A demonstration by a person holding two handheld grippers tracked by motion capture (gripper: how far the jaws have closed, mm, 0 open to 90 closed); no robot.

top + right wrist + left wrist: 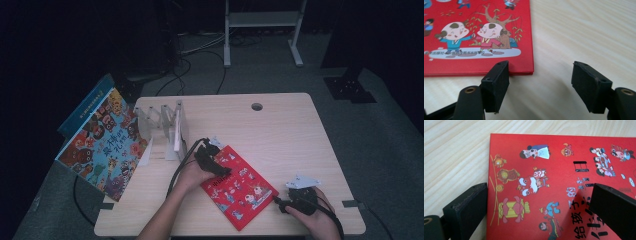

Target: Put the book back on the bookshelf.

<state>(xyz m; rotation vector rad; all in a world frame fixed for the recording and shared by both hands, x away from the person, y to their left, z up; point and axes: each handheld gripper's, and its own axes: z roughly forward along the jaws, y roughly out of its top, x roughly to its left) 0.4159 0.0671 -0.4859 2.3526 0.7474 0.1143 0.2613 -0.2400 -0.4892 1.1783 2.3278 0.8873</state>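
Left claw [216, 161] straddles the red book's [239, 192] corner, jaws wide, gripping nothing; right claw [540, 82] gapes empty at its near edge; book flat on surface [280, 135]; your pads may skid it away.

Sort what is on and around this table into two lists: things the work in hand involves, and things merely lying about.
In the job:
- red picture book, flat on the table
- left gripper, jaws open over the book's corner
- right gripper, jaws open at the book's edge

Lying about:
- blue picture book, propped at the table's left edge
- clear book rack
- white frame on the floor behind
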